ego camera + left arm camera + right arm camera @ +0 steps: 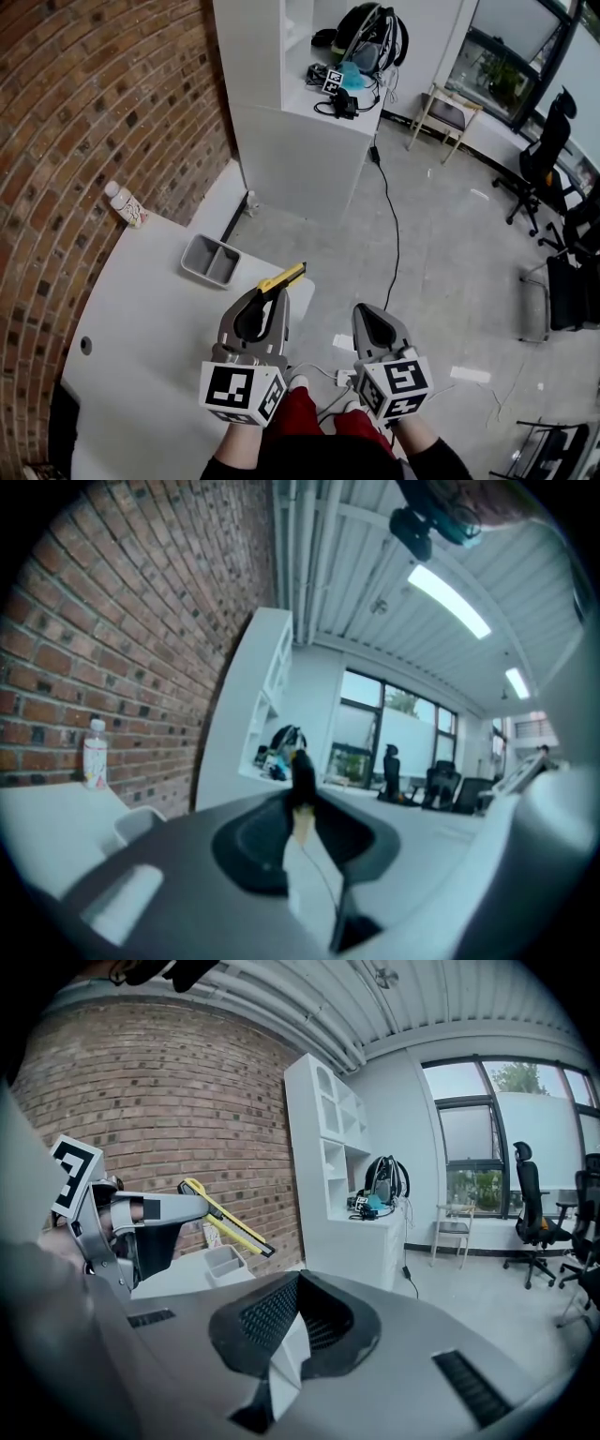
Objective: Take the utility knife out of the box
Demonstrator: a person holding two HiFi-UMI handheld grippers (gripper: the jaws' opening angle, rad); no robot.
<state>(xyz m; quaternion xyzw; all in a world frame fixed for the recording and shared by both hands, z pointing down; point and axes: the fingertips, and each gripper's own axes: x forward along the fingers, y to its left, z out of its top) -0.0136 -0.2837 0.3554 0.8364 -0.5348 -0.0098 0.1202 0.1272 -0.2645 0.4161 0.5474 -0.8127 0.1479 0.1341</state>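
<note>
A yellow and black utility knife (282, 277) is held in the air, with my left gripper (270, 294) shut on its rear end. The blade end points up and away, over the table's right edge. In the left gripper view the utility knife (302, 778) shows end-on, sticking out past the pinched jaws of my left gripper (300, 808). The grey box (211, 260) stands on the white table (141, 319), left of and beyond the knife. My right gripper (368, 312) hangs to the right over the floor, shut and holding nothing. The right gripper view shows the utility knife (231, 1216) above the box (225, 1259).
A small bottle (125, 203) stands at the table's far corner by the brick wall (84, 122). A white shelf unit (300, 112) with a bag and cables rises ahead. Office chairs (548, 169) stand at the right. A cable (394, 225) runs across the floor.
</note>
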